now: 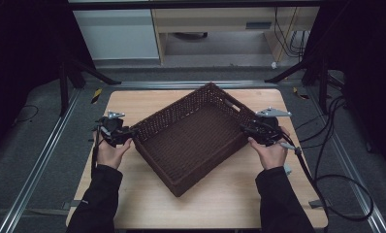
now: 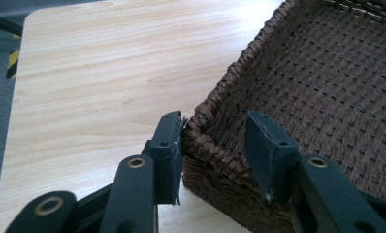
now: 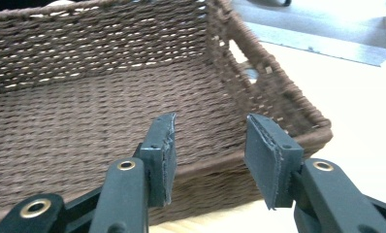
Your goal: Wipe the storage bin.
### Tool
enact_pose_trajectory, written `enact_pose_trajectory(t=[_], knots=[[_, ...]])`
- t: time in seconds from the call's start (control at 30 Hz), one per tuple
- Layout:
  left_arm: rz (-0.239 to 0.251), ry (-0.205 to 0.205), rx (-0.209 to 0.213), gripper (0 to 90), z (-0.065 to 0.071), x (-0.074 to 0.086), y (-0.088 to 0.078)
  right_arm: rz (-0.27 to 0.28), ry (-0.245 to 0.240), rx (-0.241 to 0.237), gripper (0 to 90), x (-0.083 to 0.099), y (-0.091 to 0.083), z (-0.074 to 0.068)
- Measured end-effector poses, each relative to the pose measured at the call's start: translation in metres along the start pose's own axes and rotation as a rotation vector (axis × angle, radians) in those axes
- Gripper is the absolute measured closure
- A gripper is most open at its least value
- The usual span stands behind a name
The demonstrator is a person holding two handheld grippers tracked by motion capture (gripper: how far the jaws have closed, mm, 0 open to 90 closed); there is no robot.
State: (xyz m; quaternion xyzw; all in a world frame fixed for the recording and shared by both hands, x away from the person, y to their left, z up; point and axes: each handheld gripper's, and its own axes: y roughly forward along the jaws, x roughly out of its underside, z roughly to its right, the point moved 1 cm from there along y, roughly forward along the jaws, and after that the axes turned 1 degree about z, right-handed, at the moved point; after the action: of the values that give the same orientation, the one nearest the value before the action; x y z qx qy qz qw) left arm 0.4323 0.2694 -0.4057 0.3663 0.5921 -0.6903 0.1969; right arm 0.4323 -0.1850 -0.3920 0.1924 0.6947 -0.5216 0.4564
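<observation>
A dark brown woven basket sits turned at an angle in the middle of the pale wooden worktop, one corner pointing near and one far. The left hand-held gripper is at the basket's left corner; in the left gripper view its jaws straddle the braided rim there, the outer pad touching the corner from outside while the inner pad stands clear of the weave, so the jaws are apart and not clamped. The right hand-held gripper is at the basket's right corner; in the right gripper view its jaws are apart, over the near rim, with the basket's inside beyond them and nothing pressed between the pads. A handle cut-out opens in the basket's far-right wall. Around the worktop lies grey floor with metal rails running along both sides, black cables looping on the right, and dark frame legs behind. Farther back stand a white cabinet and a light wooden desk.
</observation>
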Motion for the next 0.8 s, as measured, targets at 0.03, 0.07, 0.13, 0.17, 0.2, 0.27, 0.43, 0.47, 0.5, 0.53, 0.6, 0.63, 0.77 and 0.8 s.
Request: enact_pose_trajectory(t=[0.03, 0.07, 0.13, 0.17, 0.2, 0.27, 0.43, 0.47, 0.5, 0.53, 0.6, 0.63, 0.77, 0.8], knots=[[0.001, 0.001, -0.002, 58.2, -0.001, -0.001, 0.001, 0.000, 0.005, 0.008, 54.4, 0.000, 0.000, 0.003], [0.003, 0.000, -0.003, 58.6, -0.003, -0.002, 0.003, 0.001, 0.006, 0.016, 54.3, 0.000, 0.000, 0.005], [0.003, 0.006, -0.006, 59.2, -0.005, -0.005, 0.006, -0.002, -0.003, 0.038, 54.2, -0.001, 0.001, 0.010], [0.002, 0.009, -0.009, 59.6, -0.006, -0.006, 0.008, -0.001, -0.007, 0.049, 54.2, -0.001, 0.001, 0.013], [0.001, 0.012, -0.012, 60.0, -0.007, -0.008, 0.009, -0.001, -0.014, 0.065, 54.2, -0.002, 0.002, 0.015], [0.000, 0.012, -0.019, 61.8, -0.008, -0.010, 0.011, -0.002, -0.014, 0.084, 54.2, -0.003, 0.003, 0.020], [0.002, 0.014, -0.014, 62.2, -0.012, -0.013, 0.015, -0.032, -0.026, 0.129, 57.3, -0.003, 0.012, 0.036], [0.004, 0.014, -0.012, 62.2, -0.012, -0.013, 0.015, -0.045, -0.027, 0.138, 58.5, -0.001, 0.015, 0.039], [0.005, 0.012, -0.010, 62.1, -0.012, -0.013, 0.015, -0.058, -0.028, 0.141, 60.3, 0.001, 0.018, 0.041], [0.009, 0.006, -0.004, 62.0, -0.012, -0.013, 0.014, -0.070, -0.028, 0.140, 62.4, 0.003, 0.020, 0.042], [0.011, -0.007, 0.009, 59.9, -0.013, -0.013, 0.013, -0.080, -0.033, 0.132, 68.4, 0.007, 0.024, 0.045], [0.012, -0.015, 0.019, 57.5, -0.013, -0.012, 0.011, -0.076, -0.025, 0.117, 70.4, 0.008, 0.024, 0.045], [0.035, -0.012, 0.022, 52.5, -0.010, -0.008, 0.004, -0.090, -0.032, 0.120, 75.5, 0.007, 0.021, 0.044], [0.037, -0.008, 0.024, 51.2, -0.009, -0.007, 0.002, -0.096, -0.035, 0.116, 75.6, 0.008, 0.020, 0.044]])
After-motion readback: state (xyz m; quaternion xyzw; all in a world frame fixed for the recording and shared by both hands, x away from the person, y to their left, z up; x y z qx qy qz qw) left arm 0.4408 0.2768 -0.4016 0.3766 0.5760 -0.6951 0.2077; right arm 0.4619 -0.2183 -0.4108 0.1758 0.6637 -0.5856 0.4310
